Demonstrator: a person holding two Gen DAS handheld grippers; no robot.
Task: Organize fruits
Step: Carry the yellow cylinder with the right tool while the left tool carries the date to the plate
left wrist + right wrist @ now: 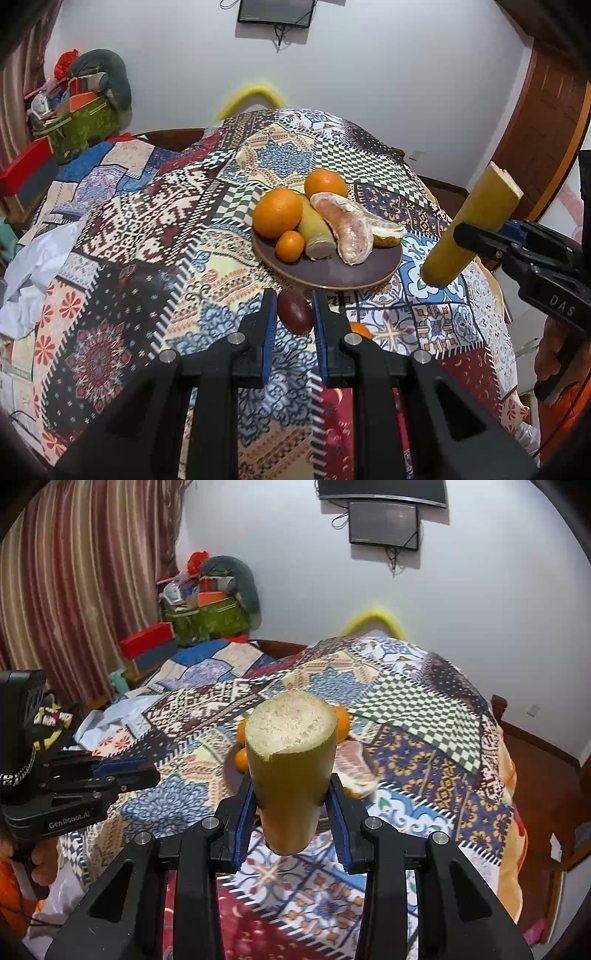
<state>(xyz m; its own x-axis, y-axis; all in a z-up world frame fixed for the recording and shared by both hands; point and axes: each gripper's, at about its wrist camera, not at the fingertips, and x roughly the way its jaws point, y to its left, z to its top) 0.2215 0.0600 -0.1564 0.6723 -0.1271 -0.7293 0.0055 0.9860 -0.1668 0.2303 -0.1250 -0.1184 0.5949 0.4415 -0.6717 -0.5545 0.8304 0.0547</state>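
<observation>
Left gripper [294, 314] pinching plum [294, 312], plate [332, 273] just ahead; right gripper [291, 805] clamps cane [291, 768], axis tilted up, right of plate

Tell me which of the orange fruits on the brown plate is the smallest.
The small round orange fruit at the front edge of the brown plate, beside the large orange. The other two oranges, including the far one, are clearly bigger.
</observation>
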